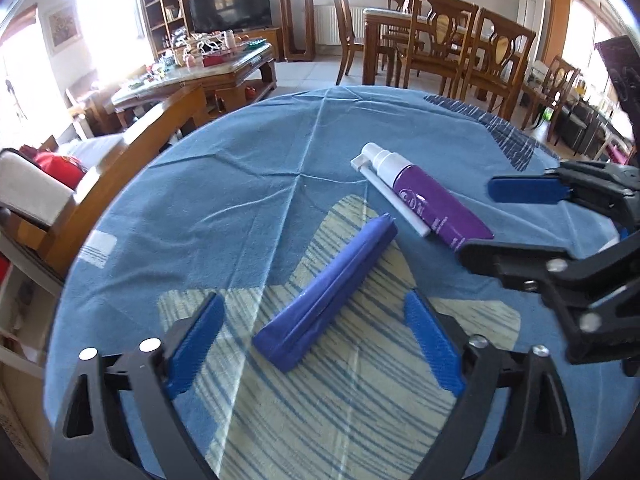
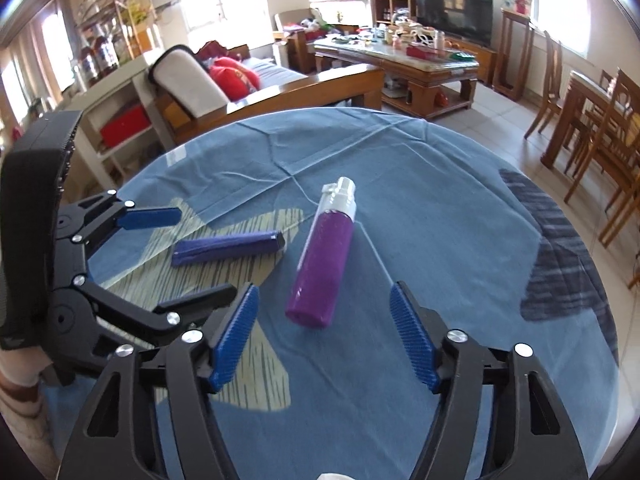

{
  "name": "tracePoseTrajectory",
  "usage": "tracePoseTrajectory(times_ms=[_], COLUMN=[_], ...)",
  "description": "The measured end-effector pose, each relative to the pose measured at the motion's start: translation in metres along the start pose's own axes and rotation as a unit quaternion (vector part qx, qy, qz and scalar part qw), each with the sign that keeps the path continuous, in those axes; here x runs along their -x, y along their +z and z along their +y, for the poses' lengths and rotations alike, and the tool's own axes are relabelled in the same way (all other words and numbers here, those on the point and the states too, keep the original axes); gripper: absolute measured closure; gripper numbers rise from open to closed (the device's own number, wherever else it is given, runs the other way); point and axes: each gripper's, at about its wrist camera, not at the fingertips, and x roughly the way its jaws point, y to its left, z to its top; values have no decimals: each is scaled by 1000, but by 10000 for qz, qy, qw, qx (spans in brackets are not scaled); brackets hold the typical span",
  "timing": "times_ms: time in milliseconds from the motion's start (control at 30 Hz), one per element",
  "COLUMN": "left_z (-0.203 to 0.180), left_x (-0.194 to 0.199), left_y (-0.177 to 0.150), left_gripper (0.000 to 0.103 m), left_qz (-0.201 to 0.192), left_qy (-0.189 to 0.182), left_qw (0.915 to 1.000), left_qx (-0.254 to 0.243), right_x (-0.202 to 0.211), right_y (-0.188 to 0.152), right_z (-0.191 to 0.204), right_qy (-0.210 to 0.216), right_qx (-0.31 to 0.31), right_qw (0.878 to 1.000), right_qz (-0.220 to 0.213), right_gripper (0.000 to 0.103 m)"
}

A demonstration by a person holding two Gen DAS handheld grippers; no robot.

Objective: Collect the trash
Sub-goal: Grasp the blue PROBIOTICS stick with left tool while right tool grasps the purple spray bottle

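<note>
A long blue-violet packet (image 1: 324, 292) lies on the round table's blue cloth (image 1: 240, 184), on a pale striped patch. My left gripper (image 1: 314, 300) is open and straddles the packet's near half, with a gap between the packet and each pad. To its right lies a purple spray bottle (image 1: 436, 204) with a white cap pointing away. In the right wrist view the bottle's (image 2: 324, 264) base sits between the open pads of my right gripper (image 2: 324, 291), and neither pad touches it. The packet (image 2: 228, 248) and the left gripper (image 2: 206, 254) show at the left.
The table's rim (image 2: 560, 216) curves close on the right, above a tiled floor. Beyond it stand a wooden sofa (image 2: 280, 92), a cluttered coffee table (image 2: 400, 60) and dining chairs (image 1: 440, 40). A dark striped patch (image 2: 560, 264) marks the cloth on the right.
</note>
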Motion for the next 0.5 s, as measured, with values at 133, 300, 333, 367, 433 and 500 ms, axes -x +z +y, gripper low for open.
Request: tracePoseTrajectory(times_ms=[133, 300, 333, 367, 433, 500], left_z=[3, 4, 4, 6, 7, 11], left_x=[4, 7, 7, 8, 7, 7], left_y=[1, 3, 3, 3, 4, 5], left_gripper=[43, 69, 73, 75, 80, 82], left_qz=[-104, -167, -170, -173, -176, -181], left_qy=[-9, 21, 46, 55, 66, 58], left_qw=[9999, 9998, 9998, 9998, 9998, 9998], left_qx=[-13, -58, -55, -43, 18, 113], right_x=[-13, -25, -26, -26, -26, -25], right_y=[7, 8, 8, 8, 9, 8], right_z=[0, 0, 0, -1, -4, -6], right_qy=[-34, -42, -83, -108, -88, -64], right_qx=[30, 83, 101, 95, 73, 53], right_qw=[10000, 9999, 9999, 9999, 9999, 10000], right_qz=[89, 127, 105, 89, 67, 41], right_gripper=[43, 54, 60, 65, 71, 72])
